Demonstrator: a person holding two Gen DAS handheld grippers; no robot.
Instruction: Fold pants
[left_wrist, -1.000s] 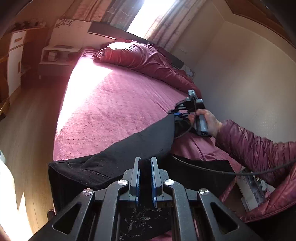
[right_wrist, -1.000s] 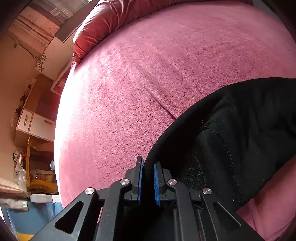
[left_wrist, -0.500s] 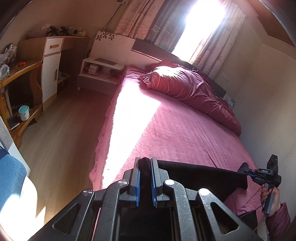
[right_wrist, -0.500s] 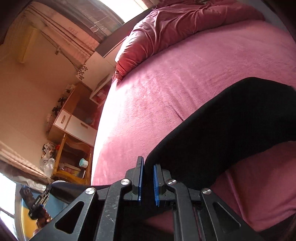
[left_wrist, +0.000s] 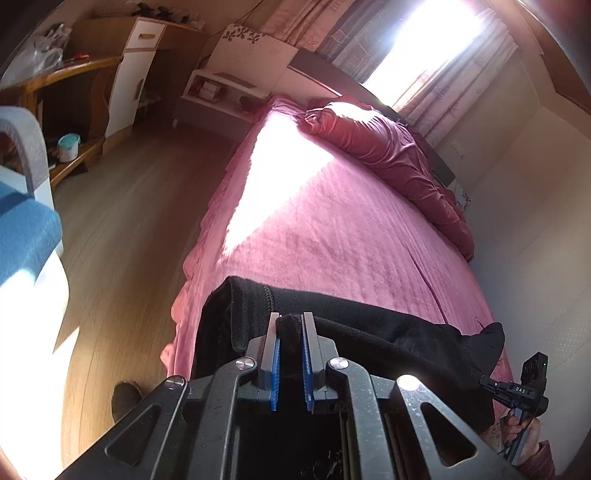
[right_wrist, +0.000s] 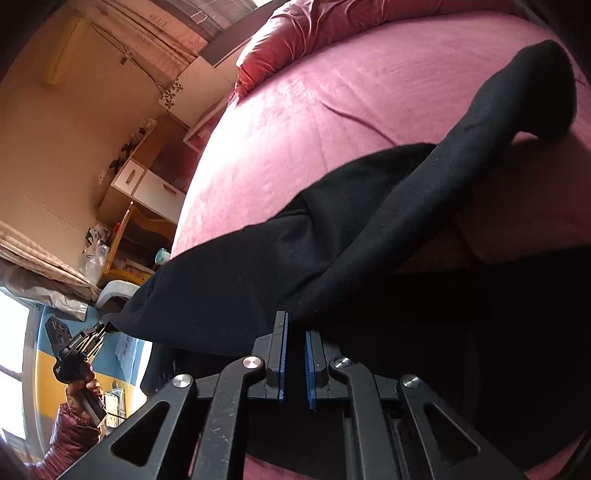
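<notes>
Left wrist view: our left gripper (left_wrist: 290, 325) has its fingers clamped on the black pants (left_wrist: 369, 332), stretched above the pink bed (left_wrist: 351, 229). Our right gripper (right_wrist: 294, 332) also pinches the pants (right_wrist: 277, 266).

Right gripper (right_wrist: 294, 334) clamped on black pants (right_wrist: 280, 254), fabric pinched betw blue pads (right_wrist: 283, 354). Pants stretched taut over pink bed (right_wrist: 295, 122), one leg end draped far right. Left gripper (right_wrist: 104, 326) far left grips other end of pants, hand (right_wrist: 83, 387) on handle. Red duvet (right_wrist: 332, 22) at top; wooden desk (right_wrist: 136, 221) bkgd left.
</notes>
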